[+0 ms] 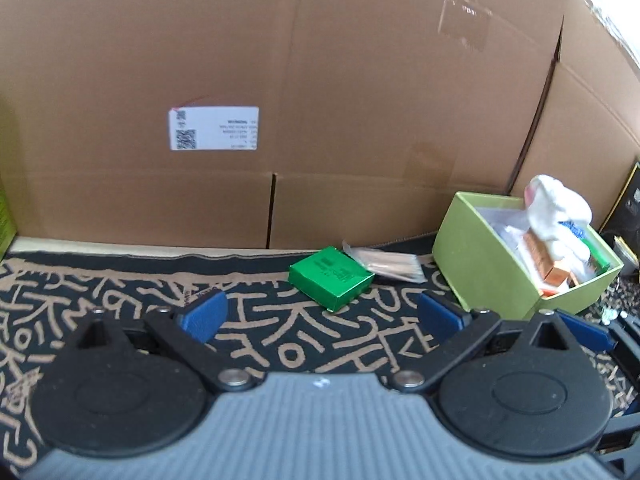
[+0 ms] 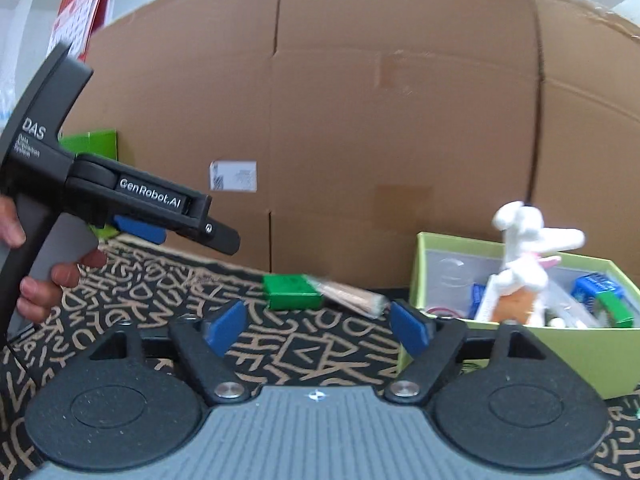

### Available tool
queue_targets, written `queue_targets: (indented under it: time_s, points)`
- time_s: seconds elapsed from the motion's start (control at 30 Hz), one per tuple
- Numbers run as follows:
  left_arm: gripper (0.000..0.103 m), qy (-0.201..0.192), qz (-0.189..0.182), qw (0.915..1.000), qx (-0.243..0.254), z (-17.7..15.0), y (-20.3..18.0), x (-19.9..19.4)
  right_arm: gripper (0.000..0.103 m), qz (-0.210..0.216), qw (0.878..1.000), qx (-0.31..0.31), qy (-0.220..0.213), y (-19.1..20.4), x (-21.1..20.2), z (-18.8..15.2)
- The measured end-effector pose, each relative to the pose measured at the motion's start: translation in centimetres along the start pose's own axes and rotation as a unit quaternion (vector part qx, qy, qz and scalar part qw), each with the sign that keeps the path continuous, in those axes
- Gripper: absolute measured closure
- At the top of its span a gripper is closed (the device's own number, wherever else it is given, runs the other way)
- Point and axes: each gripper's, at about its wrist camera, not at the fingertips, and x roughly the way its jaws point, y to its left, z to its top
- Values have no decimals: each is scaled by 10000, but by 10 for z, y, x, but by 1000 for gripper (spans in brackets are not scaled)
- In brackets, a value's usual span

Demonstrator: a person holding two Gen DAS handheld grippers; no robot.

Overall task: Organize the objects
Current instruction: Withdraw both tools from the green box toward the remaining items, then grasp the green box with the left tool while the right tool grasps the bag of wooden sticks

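A small green box point(image 1: 330, 277) lies on the patterned cloth, with a clear packet of wooden sticks point(image 1: 394, 266) against its far right side. Both also show in the right wrist view, the box point(image 2: 294, 291) and the packet point(image 2: 354, 298). A lime-green open box point(image 1: 500, 268) at the right holds a white plush rabbit point(image 1: 556, 212) and several small packages; it also shows in the right wrist view point(image 2: 520, 344) with the rabbit point(image 2: 524, 252). My left gripper point(image 1: 320, 316) is open and empty, short of the green box. My right gripper point(image 2: 318, 328) is open and empty.
A tall cardboard wall point(image 1: 320, 100) with a white label point(image 1: 214, 128) stands behind the cloth point(image 1: 280, 340). The left hand-held gripper body point(image 2: 120, 196) shows at the left of the right wrist view. A black box point(image 1: 628, 204) stands at the far right.
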Motion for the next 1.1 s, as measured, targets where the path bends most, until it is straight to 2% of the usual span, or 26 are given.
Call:
queue_targets:
  time_s: [0.13,0.33,0.37,0.43,0.47,0.5,0.63,0.8,1.0,1.1]
  points:
    - [0,125,-28,9993,357,-1,-4,40,25,38,10000,-30,72,9,11,3]
    - [0,391,-61,9986,360,3,-6,104,25,8,9995,-188,241,11,25,5]
    - [3,435,-81,9985,329,5,-6,112,25,10,9994,-217,277,10,28,4]
    - [16,558,-181,9974,422,6,-7,125,25,12,9990,-270,344,10,36,3]
    - [29,656,-231,9960,566,7,-8,132,25,9,9989,-275,379,10,40,3]
    - [29,733,-268,9945,692,7,-8,138,26,20,9988,-272,412,10,44,3]
    - [33,723,-290,9939,779,7,2,135,29,13,9977,-391,551,12,63,4]
    - [34,810,-158,9933,815,-1,32,110,32,-87,9960,-566,684,15,94,7]
    - [34,932,-92,9919,856,-12,59,86,34,-338,9898,-941,1015,17,161,4]
    - [34,932,-126,9912,928,-13,59,84,34,-417,9881,-749,1278,8,184,7]
